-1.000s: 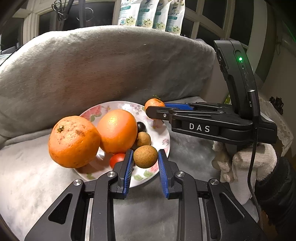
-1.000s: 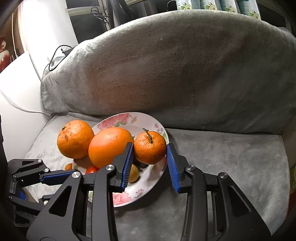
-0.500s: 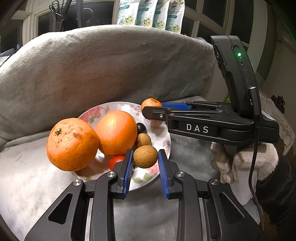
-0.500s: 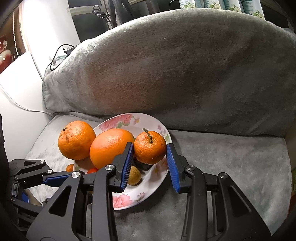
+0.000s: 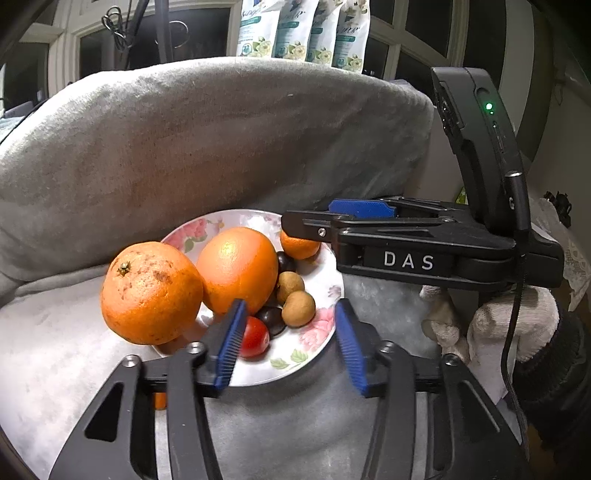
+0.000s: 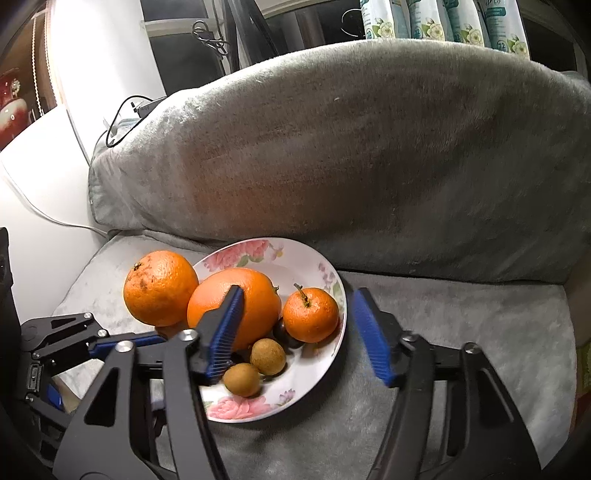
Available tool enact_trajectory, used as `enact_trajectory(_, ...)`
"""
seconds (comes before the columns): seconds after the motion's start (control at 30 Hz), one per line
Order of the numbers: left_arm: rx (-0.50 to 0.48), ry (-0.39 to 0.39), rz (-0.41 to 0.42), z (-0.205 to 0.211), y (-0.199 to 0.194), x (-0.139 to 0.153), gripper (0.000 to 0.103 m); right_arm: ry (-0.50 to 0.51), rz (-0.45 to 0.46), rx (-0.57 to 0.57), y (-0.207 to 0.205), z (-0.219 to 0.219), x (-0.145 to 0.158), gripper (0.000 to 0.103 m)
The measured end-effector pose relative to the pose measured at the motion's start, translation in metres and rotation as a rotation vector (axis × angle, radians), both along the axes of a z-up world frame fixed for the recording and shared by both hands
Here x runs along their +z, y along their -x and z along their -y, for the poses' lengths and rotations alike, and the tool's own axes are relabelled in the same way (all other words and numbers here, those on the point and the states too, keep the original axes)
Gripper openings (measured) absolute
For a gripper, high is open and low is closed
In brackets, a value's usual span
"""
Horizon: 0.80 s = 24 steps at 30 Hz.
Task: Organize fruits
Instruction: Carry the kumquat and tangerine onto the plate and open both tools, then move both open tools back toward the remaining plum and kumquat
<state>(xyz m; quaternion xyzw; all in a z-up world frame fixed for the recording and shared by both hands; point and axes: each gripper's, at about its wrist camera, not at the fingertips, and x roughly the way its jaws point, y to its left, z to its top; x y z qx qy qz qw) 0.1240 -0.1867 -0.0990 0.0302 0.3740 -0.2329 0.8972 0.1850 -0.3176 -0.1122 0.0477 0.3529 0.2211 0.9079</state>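
Surface: grey plush sofa seat (image 6: 461,332), with a grey cushion (image 6: 369,147) propped behind the floral plate (image 6: 280,391). Room beyond the cushion: dark window panes and four printed pouches (image 5: 306,33) lined up on the sill; a white wall and a loose cable are seen left of the cushion.

Count on or at the plate: two large oranges, one (image 6: 236,310) on the plate and one (image 6: 160,288) leaning on the plate's left rim, partly over the seat; one small tangerine (image 6: 310,314) with stem, right side of the plate; two brown longans (image 6: 267,356) at the plate's front; one red cherry tomato (image 5: 255,336); two dark round fruits (image 5: 271,319), kind not clear.

Left tool (image 5: 288,343): released, jaws just opened, nothing pinched; the tomato and a longan sit in the gap on the plate.

Right tool (image 6: 303,332): released, jaws just opened; the tangerine rests on the plate between them, untouched. A gloved hand (image 5: 517,325) is seen holding it, right of the plate.
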Motion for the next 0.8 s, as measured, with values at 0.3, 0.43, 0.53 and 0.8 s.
enact_trajectory(0.3,0.015,-0.003,0.017,-0.003,0.003,0.008,0.073,-0.009,0.022,-0.025,0.003,0.004,0.007,0.091)
enact_trajectory(0.43,0.027,-0.007,0.027,-0.003,0.005,0.011,0.076,-0.002,0.039,-0.032,0.008,0.007,0.012,0.098)
enact_trajectory(0.53,0.034,-0.009,0.033,-0.004,0.009,0.014,0.076,-0.004,0.051,-0.040,0.013,0.008,0.016,0.099)
enact_trajectory(0.8,0.053,-0.005,0.049,-0.010,0.026,0.025,0.076,-0.022,0.056,-0.056,0.023,0.015,0.023,0.100)
